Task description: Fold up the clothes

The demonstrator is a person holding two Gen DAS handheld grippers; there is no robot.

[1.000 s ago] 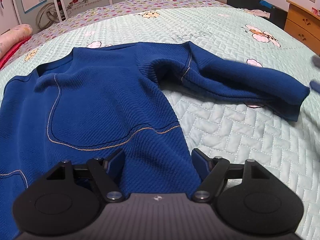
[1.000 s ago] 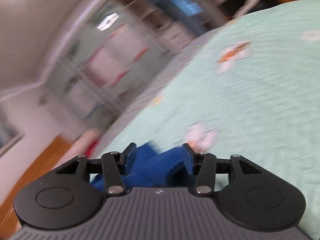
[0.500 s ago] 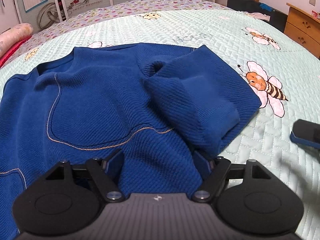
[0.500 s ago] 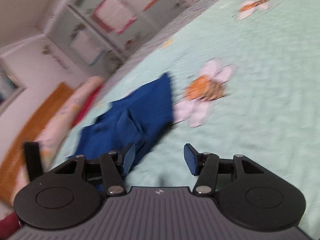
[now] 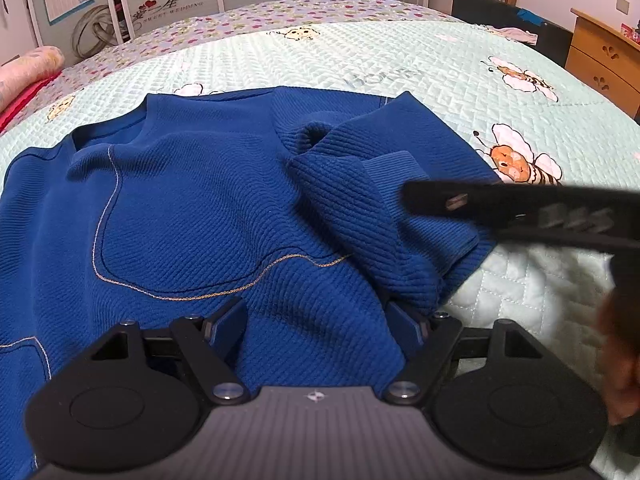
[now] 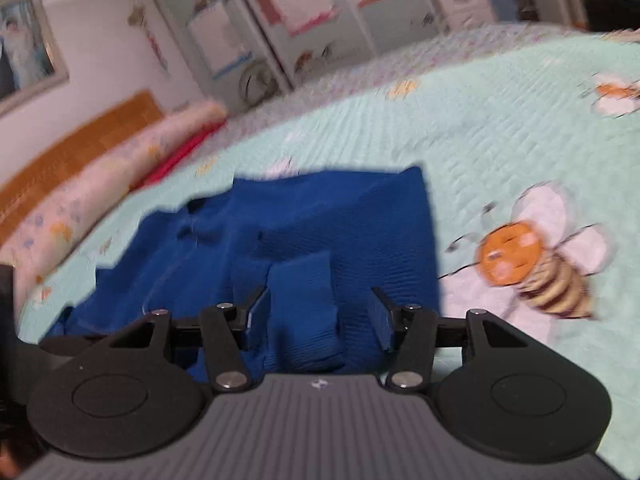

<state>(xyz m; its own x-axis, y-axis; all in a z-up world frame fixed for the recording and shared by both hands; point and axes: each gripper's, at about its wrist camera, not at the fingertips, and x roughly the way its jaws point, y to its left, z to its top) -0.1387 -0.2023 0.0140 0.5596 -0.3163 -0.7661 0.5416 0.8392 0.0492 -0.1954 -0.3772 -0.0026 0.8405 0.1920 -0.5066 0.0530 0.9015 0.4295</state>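
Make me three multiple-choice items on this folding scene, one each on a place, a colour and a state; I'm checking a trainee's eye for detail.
1. Where does the sweater's sleeve lie?
A. Folded in over the sweater's body
B. Stretched straight out across the quilt
C. Hanging off the bed

2. What colour is the sweater?
A. Red
B. Dark blue
C. Grey

3. How does the right claw stand?
A. Clamped shut on the quilt
B. Open, with the sleeve cuff between its fingers
C. Out of every view

Key: 1 A, the sleeve is doubled back onto the sweater. 2 B, its knit is dark blue against the pale green quilt. 3 B, the right claw shows a gap beside the cuff.
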